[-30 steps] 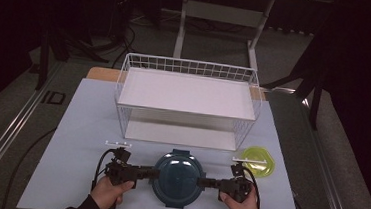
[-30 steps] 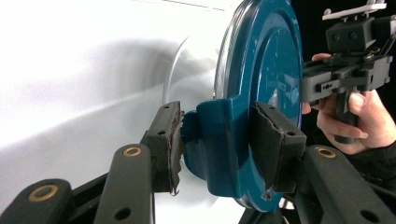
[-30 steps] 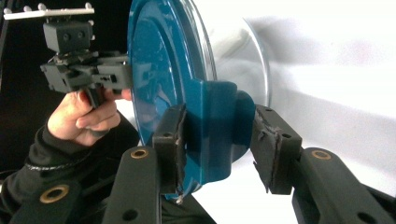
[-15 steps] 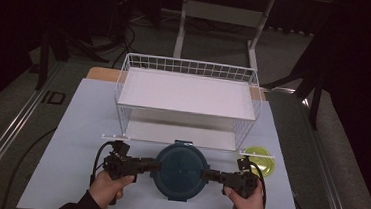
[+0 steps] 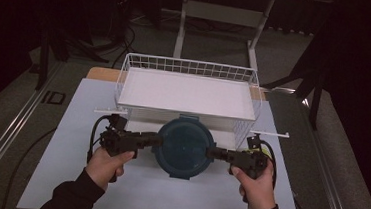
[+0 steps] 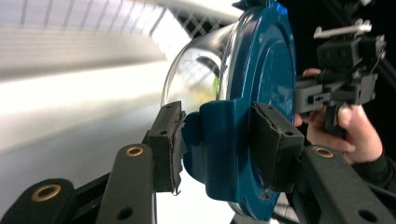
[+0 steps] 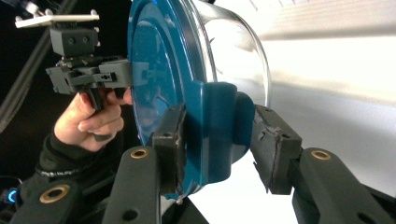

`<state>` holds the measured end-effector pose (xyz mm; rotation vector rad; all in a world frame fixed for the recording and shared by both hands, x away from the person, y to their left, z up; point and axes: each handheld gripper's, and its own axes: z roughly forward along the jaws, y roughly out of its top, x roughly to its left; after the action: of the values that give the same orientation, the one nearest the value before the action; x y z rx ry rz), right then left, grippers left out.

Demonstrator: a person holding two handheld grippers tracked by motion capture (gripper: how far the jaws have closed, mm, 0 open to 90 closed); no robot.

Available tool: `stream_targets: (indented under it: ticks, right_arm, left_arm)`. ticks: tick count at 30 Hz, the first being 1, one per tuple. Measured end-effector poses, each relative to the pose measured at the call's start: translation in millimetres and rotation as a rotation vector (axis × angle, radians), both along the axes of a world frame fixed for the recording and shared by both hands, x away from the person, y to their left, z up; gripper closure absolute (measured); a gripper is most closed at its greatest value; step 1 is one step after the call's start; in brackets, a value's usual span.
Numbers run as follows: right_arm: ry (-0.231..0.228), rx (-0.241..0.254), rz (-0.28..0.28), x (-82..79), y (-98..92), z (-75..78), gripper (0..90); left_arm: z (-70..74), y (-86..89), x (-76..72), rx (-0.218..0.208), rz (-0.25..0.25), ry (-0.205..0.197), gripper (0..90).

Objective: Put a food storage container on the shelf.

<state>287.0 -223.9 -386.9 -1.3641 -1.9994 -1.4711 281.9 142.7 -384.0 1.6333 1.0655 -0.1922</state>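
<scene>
Both hands have lifted the round bowl with the blue lid (image 5: pixel 181 146) since a moment ago, and now it hangs in the air over the near part of the white table (image 5: pixel 57 174), just in front of the wire basket (image 5: pixel 189 67). Before, it sat lower and nearer to the person. Closest to us in the high view are two dark sleeves and two hands. One hand holds the left gripper (image 5: pixel 154 140) and the other holds the right gripper (image 5: pixel 212 152). Each gripper comes at the bowl from its own side. In the left gripper view, the two black jaws are partly closed and pinch a blue tab on the lid's edge, with one pad on each side of the tab. In the right gripper view, the other gripper does the same thing on the tab across from it. So both grippers are squeezing the bowl with the blue lid, and the lid is on. You can see the clear bowl part under the lid in both gripper views. A little yellow-green thing (image 5: pixel 268 152) peeks out just behind the right hand. Farther back, the wire basket has a flat white tray (image 5: pixel 187 92) in its top. Past the table, the room is dark.
</scene>
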Motion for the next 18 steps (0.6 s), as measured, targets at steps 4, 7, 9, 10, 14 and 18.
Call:
stream_targets:
  ticks: [4, 7, 9, 10, 14, 18]
  right_arm:
    - [-0.018, 0.013, -0.001, 7.6, -0.4, 15.8, 57.1]
    - [-0.05, 0.018, -0.008, 15.9, 0.4, 33.1, 57.1]
    - [-0.047, 0.028, -0.008, 21.8, 0.4, 38.6, 57.1]
    - [-0.047, 0.032, -0.009, 24.5, 0.3, 40.9, 57.1]
    - [-0.053, 0.036, -0.016, 35.5, -0.3, 49.1, 57.1]
    - [-0.048, 0.037, -0.018, 48.2, -0.8, 54.8, 57.1]
  left_arm:
    - [14.9, 0.3, 5.7, -0.011, 0.01, -0.027, 57.0]
    - [33.6, 1.1, 18.0, -0.018, 0.016, -0.048, 57.1]
    - [41.3, 1.1, 24.2, -0.016, 0.019, -0.057, 57.2]
    - [45.0, 0.6, 27.2, -0.014, 0.022, -0.054, 57.2]
    - [53.9, -0.5, 38.1, -0.01, 0.025, -0.06, 57.2]
    - [59.2, -1.2, 52.2, -0.01, 0.029, -0.049, 57.2]
